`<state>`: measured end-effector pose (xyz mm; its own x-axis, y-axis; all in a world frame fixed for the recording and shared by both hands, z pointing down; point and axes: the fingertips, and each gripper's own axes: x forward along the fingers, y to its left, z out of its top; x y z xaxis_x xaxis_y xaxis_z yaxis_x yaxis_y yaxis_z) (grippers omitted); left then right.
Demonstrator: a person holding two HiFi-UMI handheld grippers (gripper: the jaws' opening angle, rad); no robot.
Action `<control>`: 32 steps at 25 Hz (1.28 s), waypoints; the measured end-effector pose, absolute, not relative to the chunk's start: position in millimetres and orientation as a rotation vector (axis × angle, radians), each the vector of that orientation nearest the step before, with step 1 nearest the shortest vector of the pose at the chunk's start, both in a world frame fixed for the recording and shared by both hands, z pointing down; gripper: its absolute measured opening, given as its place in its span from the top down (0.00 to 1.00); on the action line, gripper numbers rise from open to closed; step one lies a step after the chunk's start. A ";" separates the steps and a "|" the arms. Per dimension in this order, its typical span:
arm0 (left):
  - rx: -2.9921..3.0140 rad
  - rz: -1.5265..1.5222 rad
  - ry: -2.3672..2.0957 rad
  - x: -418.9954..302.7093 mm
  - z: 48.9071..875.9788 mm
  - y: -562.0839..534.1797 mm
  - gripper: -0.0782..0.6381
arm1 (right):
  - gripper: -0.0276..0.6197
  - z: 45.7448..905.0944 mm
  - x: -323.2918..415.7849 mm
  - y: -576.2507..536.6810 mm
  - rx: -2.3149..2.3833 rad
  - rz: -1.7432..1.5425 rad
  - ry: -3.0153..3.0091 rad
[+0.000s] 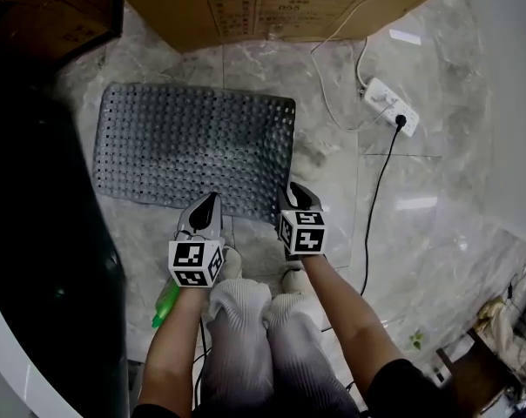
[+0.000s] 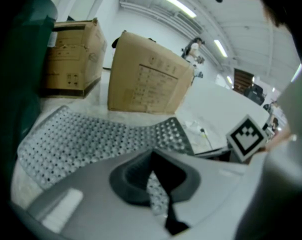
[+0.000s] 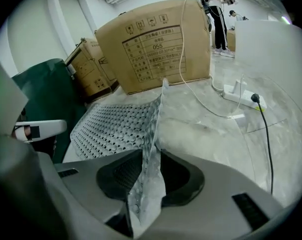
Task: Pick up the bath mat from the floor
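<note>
Pickup barely begun. Bath mat (image 1: 193, 146) mostly flat on floor (image 1: 428, 155); near edge nipped between narrow jaws of left gripper (image 1: 208, 205), near-right corner upright, loose between wide-apart jaws of right gripper (image 1: 296, 192). Left: clamp right, lift.

A cardboard box (image 1: 272, 3) hems the bath mat (image 1: 185, 142) beyond; power strip (image 1: 389, 104) lies right.

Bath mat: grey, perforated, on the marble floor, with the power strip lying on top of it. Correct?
No. The power strip lies on the floor right of the bath mat, apart from it, as the head view shows. The rest holds.
</note>
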<state>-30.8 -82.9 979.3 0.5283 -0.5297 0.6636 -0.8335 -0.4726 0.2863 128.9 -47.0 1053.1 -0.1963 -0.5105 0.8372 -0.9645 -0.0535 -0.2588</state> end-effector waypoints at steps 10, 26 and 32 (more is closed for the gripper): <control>2.177 0.690 -1.097 -35.1 1015.9 -80.0 0.88 | 0.81 1099.1 115.2 -58.6 1.477 1.161 -1.779; 2.141 0.702 -1.164 -52.3 1002.0 -79.3 0.88 | 0.93 1086.0 92.4 -60.9 1.319 1.178 -1.829; 2.122 0.728 -1.196 -58.4 958.7 -78.8 0.88 | 0.93 1036.7 74.4 -66.6 1.239 1.151 -1.875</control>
<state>-58.4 -78.8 958.7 0.4461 -0.5557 0.7016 -0.8785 -0.4219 0.2244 74.4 -66.6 1036.7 -0.3790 -0.3984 0.8353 -0.9251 0.1852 -0.3314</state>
